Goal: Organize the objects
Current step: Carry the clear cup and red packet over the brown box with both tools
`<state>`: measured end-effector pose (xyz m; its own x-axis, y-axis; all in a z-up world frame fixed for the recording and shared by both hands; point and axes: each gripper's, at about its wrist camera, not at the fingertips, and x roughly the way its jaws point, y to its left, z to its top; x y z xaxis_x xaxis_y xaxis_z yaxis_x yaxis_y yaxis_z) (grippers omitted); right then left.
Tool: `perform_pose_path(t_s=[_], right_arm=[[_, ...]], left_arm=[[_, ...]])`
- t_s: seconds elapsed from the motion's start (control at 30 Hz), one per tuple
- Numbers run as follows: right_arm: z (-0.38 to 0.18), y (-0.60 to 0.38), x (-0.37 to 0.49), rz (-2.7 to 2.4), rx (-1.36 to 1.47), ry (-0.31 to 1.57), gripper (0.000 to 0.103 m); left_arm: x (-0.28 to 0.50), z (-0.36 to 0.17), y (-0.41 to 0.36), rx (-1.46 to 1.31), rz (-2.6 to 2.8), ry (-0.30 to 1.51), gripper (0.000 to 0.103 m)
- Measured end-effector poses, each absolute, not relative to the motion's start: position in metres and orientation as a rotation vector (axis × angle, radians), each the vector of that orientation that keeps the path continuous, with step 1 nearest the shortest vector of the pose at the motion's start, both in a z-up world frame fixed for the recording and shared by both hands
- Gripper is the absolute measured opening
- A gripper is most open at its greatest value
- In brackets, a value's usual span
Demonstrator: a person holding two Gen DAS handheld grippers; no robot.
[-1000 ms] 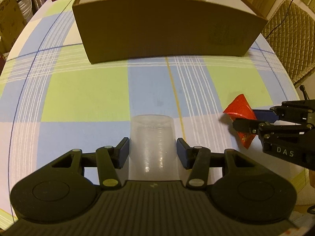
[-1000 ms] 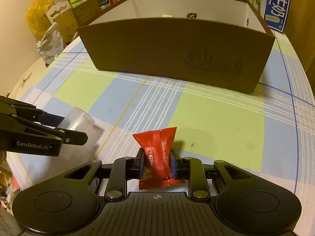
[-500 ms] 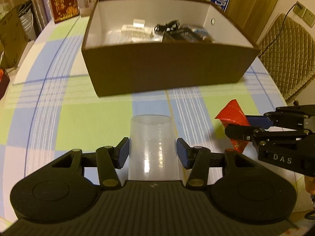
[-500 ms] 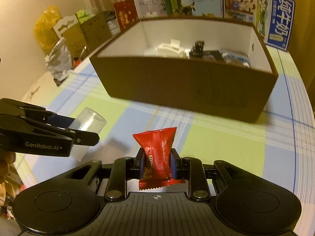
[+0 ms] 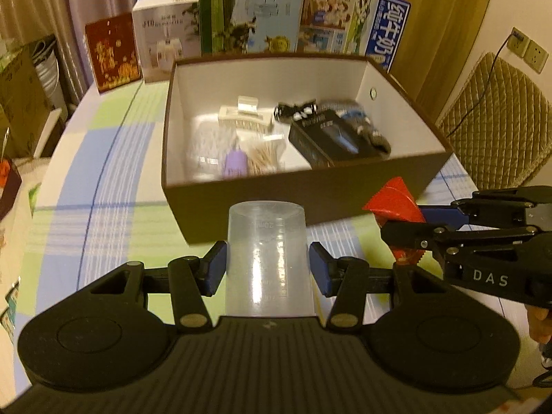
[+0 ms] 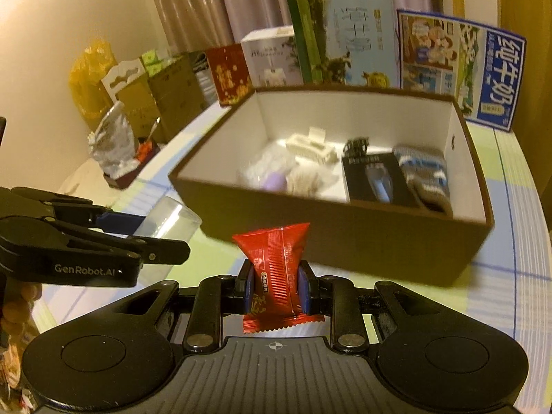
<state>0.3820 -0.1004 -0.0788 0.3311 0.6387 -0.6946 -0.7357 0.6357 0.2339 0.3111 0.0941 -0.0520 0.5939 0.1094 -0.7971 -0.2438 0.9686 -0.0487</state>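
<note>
Above the plaid tablecloth (image 5: 114,158), left fingers (image 5: 216,269) clamping clear cup (image 5: 267,258), right fingers (image 6: 249,284) red packet (image 6: 276,269).

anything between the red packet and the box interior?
Only the near wall of the brown cardboard box. The red snack packet, clamped in the right gripper, looks raised enough to clear it. Nothing else visible.

cup (image 5: 269,258): clear | packet (image 6: 276,269): red | box (image 5: 345,200): brown, white inside | tablecloth (image 5: 103,179): blue-green plaid
</note>
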Motion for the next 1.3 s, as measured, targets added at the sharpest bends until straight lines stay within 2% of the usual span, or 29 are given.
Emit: perform_pose_path(t_s=[0.57, 1.3], right_arm=[[-0.057, -0.066, 0.456, 0.848, -0.063, 0.807, 0.022], [-0.083, -0.075, 0.560, 0.626, -0.096, 0.831, 0.023]], left_arm=[[0.387, -0.034, 0.129, -0.145, 0.198, 0.867, 0.046], [0.483, -0.065, 0.149, -0.105, 0.189, 0.932, 0.046]])
